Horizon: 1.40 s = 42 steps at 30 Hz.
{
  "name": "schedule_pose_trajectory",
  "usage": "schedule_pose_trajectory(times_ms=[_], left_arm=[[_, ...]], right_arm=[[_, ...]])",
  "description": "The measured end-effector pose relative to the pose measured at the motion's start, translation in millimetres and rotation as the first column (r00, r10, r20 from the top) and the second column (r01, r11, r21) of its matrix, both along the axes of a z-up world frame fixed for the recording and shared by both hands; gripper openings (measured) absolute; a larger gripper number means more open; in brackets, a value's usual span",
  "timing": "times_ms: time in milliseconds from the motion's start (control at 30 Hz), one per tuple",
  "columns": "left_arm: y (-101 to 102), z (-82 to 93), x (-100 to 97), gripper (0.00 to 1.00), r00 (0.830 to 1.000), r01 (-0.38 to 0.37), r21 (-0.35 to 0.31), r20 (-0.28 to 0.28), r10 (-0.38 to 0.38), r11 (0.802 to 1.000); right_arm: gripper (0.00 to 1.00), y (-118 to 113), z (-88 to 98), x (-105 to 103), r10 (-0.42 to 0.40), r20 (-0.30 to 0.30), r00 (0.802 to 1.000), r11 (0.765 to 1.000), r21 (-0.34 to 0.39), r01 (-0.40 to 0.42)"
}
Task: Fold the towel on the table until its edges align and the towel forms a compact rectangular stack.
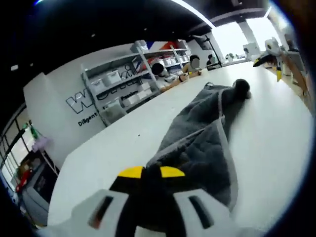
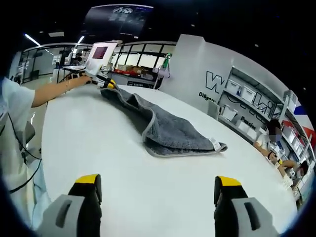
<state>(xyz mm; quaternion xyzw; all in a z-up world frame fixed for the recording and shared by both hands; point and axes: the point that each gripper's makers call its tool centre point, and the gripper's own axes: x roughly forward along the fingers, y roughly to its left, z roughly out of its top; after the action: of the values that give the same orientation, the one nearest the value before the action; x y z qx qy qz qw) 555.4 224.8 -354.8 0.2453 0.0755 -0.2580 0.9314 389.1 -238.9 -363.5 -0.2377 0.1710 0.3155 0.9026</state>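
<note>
Grey towel (image 2: 168, 129) in left hand-held gripper (image 2: 107, 82)

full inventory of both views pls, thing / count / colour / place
towel: 1, grey with a lighter edge band, rumpled lengthwise on the table, one end clamped in the left gripper
table: 1, white, under the towel
shelving: 1 unit, pale grey, holding white bins, against the back wall
wall: 1, white with dark lettering, behind the shelving
seated people: a few, at the far side of the table by the shelving
screen: 1, reddish, beyond the far end of the table
left gripper: 1, black with yellow tips, shut on the towel's end
right gripper: 1, black with yellow tips, open above bare table, short of the towel
arm: 1, bare below a white sleeve, holding the left gripper
</note>
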Motion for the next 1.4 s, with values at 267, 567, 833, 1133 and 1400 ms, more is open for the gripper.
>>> schedule_pose_trajectory(times_ms=[267, 567, 833, 1133, 1400], left_arm=[[1.5, 0.2, -6.8, 0.16, 1.000, 0.026, -0.043, -0.013, -0.027, 0.999], [-3.4, 38.1, -27.1, 0.24, 0.995, 0.088, -0.136, 0.061, -0.080, 0.987], [-24.6, 59.5, -52.3, 0.30, 0.975, 0.211, -0.156, 0.106, -0.196, 0.965], [-50.6, 54.0, -74.5, 0.38, 0.955, 0.296, -0.179, 0.029, -0.296, 0.938], [-63.9, 57.7, -86.0, 0.58, 0.942, 0.331, -0.181, 0.011, -0.335, 0.926]], right_arm=[[0.99, 8.6, -5.1, 7.1, 0.001, -0.016, 1.000, 1.000, -0.018, -0.001], [0.99, 20.3, 7.6, 16.0, 0.008, 0.003, 1.000, 1.000, -0.030, -0.008], [0.99, 24.7, 4.6, 15.5, 0.013, -0.014, 1.000, 0.999, -0.047, -0.014], [0.99, 29.1, -1.8, 13.8, 0.018, -0.032, 0.999, 0.998, -0.055, -0.020], [0.99, 31.8, -3.6, 16.2, 0.016, -0.039, 0.999, 0.998, -0.067, -0.018]])
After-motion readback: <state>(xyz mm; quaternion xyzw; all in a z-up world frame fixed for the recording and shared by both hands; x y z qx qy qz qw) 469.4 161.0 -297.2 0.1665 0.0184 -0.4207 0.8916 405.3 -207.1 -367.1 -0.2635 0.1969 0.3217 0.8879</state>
